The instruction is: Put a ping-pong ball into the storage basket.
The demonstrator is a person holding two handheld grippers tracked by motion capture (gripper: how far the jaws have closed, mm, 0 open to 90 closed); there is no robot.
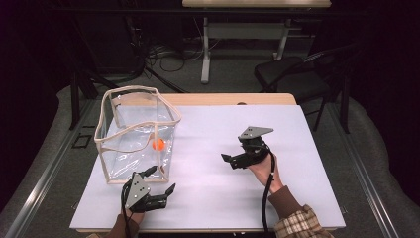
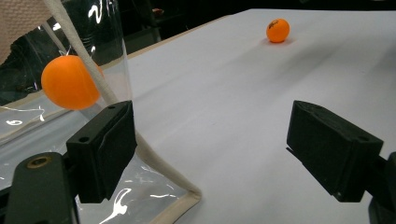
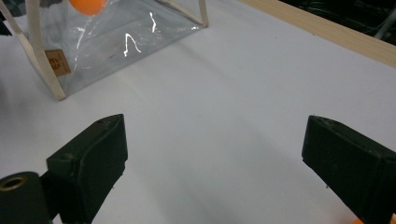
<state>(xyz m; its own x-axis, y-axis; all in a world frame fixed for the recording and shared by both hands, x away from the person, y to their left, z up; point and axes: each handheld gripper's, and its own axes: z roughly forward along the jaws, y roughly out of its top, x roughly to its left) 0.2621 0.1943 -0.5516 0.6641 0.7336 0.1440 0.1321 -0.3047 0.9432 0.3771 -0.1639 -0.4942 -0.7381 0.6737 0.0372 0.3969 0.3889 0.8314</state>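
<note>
Two tools, both w/ jaws apart, nothing held: left tool (image 1: 158, 182) near clear bag's (image 1: 130, 115) near corner, right tool (image 1: 229, 159) mid-desk (image 1: 208, 198). Orange ball (image 1: 158, 144) sits inside bag.

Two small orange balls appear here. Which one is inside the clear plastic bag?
The orange ball seen through the clear plastic bag beside the left gripper is inside. The other orange ball lies on the bare white table, farther away.

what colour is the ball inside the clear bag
Orange. The ball shows best in the left gripper view, behind the bag wall.
</note>
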